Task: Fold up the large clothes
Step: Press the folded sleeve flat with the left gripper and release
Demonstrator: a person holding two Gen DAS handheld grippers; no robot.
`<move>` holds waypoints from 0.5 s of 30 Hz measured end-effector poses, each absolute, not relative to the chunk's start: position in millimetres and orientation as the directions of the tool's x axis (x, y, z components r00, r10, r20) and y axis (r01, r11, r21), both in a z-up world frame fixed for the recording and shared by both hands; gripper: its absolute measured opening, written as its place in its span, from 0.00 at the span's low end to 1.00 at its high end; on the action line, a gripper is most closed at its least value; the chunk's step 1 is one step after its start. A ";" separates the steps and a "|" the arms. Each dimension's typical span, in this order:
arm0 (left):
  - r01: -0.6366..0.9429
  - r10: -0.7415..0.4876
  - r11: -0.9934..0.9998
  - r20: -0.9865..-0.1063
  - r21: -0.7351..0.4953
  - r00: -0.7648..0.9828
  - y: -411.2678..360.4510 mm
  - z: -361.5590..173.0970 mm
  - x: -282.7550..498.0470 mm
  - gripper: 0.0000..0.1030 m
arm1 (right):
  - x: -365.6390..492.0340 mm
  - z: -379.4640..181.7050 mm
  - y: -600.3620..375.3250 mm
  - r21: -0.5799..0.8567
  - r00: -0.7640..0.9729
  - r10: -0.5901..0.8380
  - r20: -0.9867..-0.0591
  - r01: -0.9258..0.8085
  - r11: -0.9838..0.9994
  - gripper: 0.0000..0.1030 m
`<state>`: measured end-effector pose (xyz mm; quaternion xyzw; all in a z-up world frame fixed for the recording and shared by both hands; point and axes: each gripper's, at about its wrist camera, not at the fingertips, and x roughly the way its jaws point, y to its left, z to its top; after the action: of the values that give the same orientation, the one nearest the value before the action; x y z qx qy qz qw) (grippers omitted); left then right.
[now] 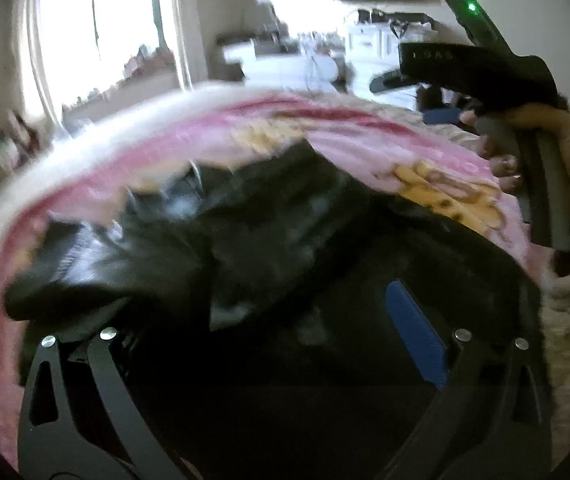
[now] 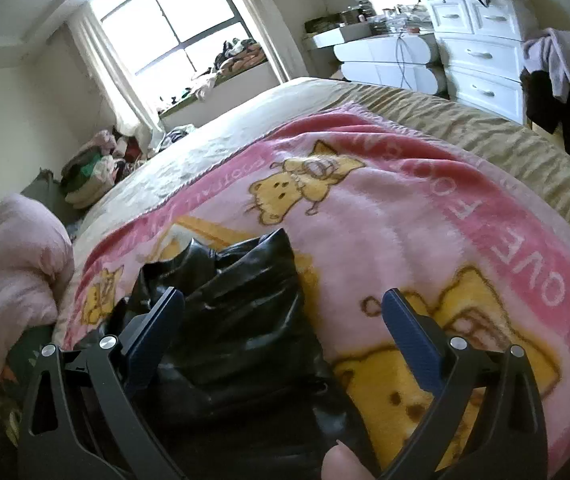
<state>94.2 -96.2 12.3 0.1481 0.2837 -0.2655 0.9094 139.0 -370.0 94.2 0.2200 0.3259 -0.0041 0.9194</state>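
Left wrist view: the left tool (image 1: 253,316) stands wide, its blue pad (image 1: 415,332) bare on one side, the other finger hidden in the dark. The black garment (image 1: 205,232), glossy and crumpled, lies heaped just ahead of and beneath its fingers on the pink blanket (image 1: 349,148); the picture is blurred, and no pad presses on the cloth. Up and to the side, a hand (image 1: 505,160) holds the right tool's grip.

Right wrist view: the right tool (image 2: 285,340) is spread wide too. The black garment (image 2: 241,300) sits between its fingers, nearer the far-side pad (image 2: 153,340), unpinched. The pink blanket (image 2: 405,220) with yellow bears covers the bed (image 2: 485,136) ahead.
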 end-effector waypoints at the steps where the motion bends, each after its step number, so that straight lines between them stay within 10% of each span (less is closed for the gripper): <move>1: 0.578 -0.409 0.806 -0.585 0.129 0.701 -100.0 14.2 93.3 0.91 | 137.7 96.0 -372.3 0.404 0.792 0.132 -0.596 0.154 0.902 0.96; 15: 0.693 -0.538 0.720 -0.651 -0.024 0.536 -119.6 1.2 98.1 0.91 | 124.1 102.8 -405.1 0.437 0.816 0.106 -0.569 0.191 0.879 0.96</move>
<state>98.1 -119.6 1.2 0.1194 0.3263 -0.3545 0.8681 124.1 -405.1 102.8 0.2450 0.3027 -0.0229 0.9208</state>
